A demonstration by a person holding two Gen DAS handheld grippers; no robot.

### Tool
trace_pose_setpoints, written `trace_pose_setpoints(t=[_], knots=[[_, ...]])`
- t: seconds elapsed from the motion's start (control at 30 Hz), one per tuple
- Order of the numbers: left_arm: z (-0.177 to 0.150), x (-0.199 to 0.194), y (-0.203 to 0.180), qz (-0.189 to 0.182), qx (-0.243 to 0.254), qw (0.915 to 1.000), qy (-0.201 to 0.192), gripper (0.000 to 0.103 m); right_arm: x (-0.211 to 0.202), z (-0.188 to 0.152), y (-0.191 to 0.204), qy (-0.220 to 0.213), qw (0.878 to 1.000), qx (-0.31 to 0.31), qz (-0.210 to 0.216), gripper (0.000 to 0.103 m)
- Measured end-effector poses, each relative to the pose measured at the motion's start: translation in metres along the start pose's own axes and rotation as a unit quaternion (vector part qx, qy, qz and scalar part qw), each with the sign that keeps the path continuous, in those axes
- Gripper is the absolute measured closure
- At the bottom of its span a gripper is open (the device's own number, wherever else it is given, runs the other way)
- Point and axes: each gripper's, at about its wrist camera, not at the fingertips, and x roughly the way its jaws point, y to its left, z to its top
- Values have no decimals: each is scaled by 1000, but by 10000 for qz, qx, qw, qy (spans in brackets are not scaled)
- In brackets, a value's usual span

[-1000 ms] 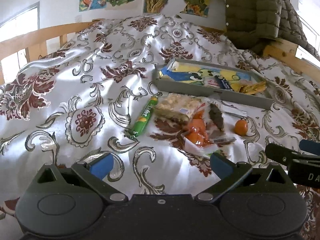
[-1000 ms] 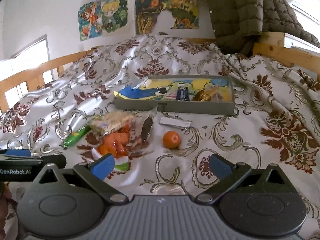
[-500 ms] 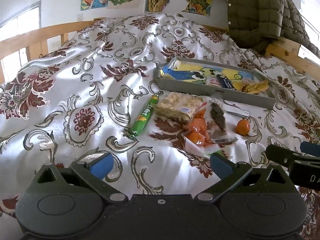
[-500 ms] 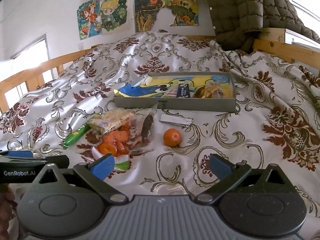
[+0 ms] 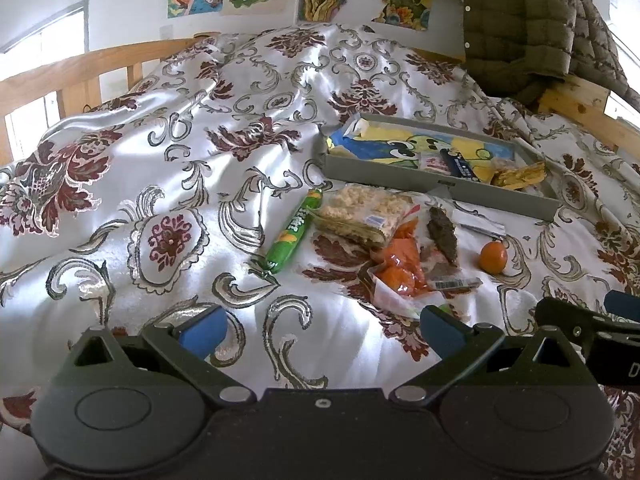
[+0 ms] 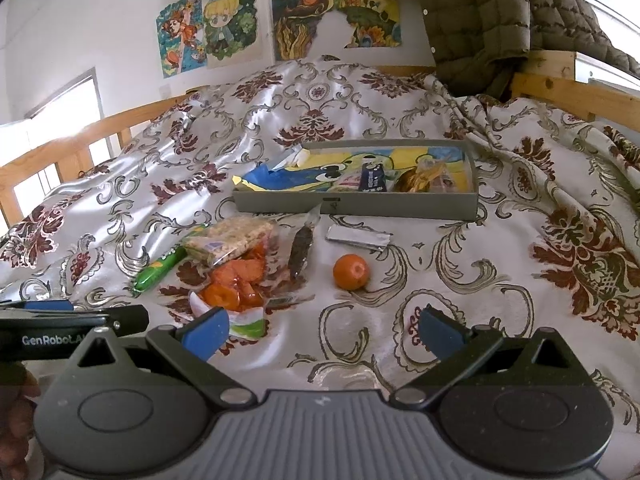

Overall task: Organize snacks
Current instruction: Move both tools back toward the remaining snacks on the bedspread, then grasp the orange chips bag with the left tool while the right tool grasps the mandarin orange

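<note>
Loose snacks lie on the patterned bedspread: a green tube (image 5: 291,232) (image 6: 162,267), a clear pack of rice crackers (image 5: 362,216) (image 6: 230,240), a bag of orange pieces (image 5: 402,270) (image 6: 236,288), a dark bar (image 5: 442,234) (image 6: 301,248), a silver wrapper (image 6: 357,237) and a tangerine (image 5: 493,257) (image 6: 351,271). Behind them stands a grey tray (image 5: 436,182) (image 6: 356,204) holding a few packets. My left gripper (image 5: 320,328) hovers open near the bed's front, short of the snacks. My right gripper (image 6: 324,330) is open too, just in front of the tangerine.
A wooden bed rail (image 5: 80,68) runs along the left and another (image 6: 576,92) at the right. An olive quilted jacket (image 6: 480,16) hangs over the far right corner. Posters (image 6: 224,28) cover the wall behind. Bare bedspread spreads to the left (image 5: 120,200).
Both cameras have drifted slightly so the snacks and tray sit a little lower and closer in view. Both grippers stay open and empty; nothing on the bed has moved.
</note>
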Motion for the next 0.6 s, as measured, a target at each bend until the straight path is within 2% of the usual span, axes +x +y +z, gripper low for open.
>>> trace_pose_setpoints(t=[0.23, 0.4, 0.6], knots=[[0, 3, -5, 28, 7, 10000, -8, 1, 3, 1, -1, 59, 9999, 104, 33, 0], [6, 3, -10, 73, 61, 9997, -220, 1, 7, 10, -7, -9, 9999, 84, 78, 0], [7, 16, -14, 25, 67, 9999, -108, 1, 22, 26, -17, 33, 9999, 100, 30, 0]])
